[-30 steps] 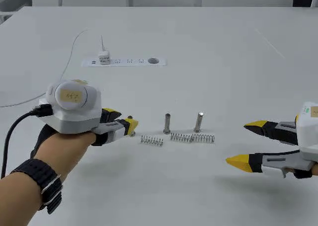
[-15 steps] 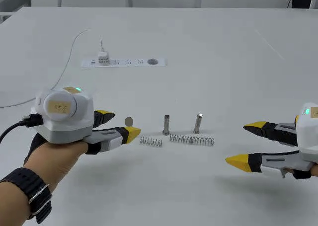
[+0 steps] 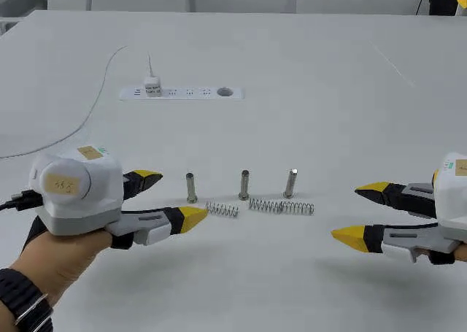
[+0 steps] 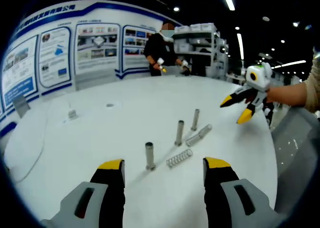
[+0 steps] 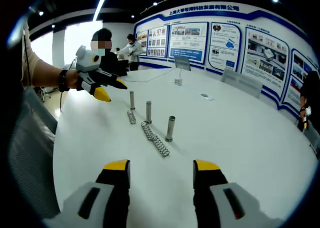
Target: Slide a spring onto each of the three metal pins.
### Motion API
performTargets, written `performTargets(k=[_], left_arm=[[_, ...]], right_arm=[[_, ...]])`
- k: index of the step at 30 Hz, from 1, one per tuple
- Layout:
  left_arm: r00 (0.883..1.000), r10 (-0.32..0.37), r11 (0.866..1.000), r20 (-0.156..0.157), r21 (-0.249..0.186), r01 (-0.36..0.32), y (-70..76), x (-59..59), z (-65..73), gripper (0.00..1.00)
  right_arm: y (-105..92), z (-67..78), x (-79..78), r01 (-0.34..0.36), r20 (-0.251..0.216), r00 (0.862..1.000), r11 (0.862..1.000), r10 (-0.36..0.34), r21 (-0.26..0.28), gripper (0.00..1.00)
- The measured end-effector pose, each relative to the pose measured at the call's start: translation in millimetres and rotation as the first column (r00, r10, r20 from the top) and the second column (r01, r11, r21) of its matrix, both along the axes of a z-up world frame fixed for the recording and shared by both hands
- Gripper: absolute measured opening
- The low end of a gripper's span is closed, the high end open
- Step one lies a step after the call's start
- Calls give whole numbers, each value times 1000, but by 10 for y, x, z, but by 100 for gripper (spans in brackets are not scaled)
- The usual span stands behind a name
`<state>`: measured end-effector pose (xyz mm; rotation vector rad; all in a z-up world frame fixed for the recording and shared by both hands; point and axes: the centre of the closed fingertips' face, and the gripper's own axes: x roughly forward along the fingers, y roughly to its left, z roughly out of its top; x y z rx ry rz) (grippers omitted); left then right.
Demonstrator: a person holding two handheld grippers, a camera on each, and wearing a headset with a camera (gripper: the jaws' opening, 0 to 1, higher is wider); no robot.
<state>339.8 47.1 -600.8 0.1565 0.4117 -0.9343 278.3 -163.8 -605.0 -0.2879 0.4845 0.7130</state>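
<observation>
Jaws apart, empty: left gripper, right gripper flank pins, springs; open table all round.

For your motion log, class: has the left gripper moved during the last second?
Yes. The left gripper has drawn back toward the person, away from the leftmost pin, which it covered before.

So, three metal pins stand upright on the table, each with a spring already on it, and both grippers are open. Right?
Not quite. In the head view the pins are bare; the springs lie on the table beside them. The left gripper and right gripper are open.
</observation>
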Motion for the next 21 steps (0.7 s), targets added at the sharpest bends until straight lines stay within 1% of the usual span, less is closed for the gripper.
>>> performTargets(k=[4, 7, 12, 16, 18, 20, 21], left_arm=[[1000, -19, 1000, -1, 1, 19, 7, -91, -39, 65], [1000, -18, 1000, -5, 10, 18, 35, -127, -82, 67], [1000, -11, 1000, -18, 1, 11, 83, -160, -129, 68], [1000, -18, 1000, -19, 11, 18, 97, -183, -163, 69], [1000, -20, 1000, -20, 1, 20, 92, -186, -153, 69], [1000, -18, 1000, -18, 3, 18, 92, -187, -147, 69], [1000, -19, 1000, -18, 2, 19, 92, -187, -147, 69]], right_arm=[[53, 22, -3, -17, 4, 1000, 1000, 17, -6, 49], [106, 18, 0, -29, -3, 1000, 1000, 29, -8, 46], [240, 14, -19, -69, -16, 998, 997, 68, -20, 43], [347, 4, -16, -102, -28, 994, 994, 101, -31, 40], [414, 11, -20, -120, -29, 992, 992, 119, -33, 38], [470, 24, -14, -128, -33, 991, 992, 127, -24, 37], [500, 20, -13, -137, -37, 990, 990, 136, -29, 36]])
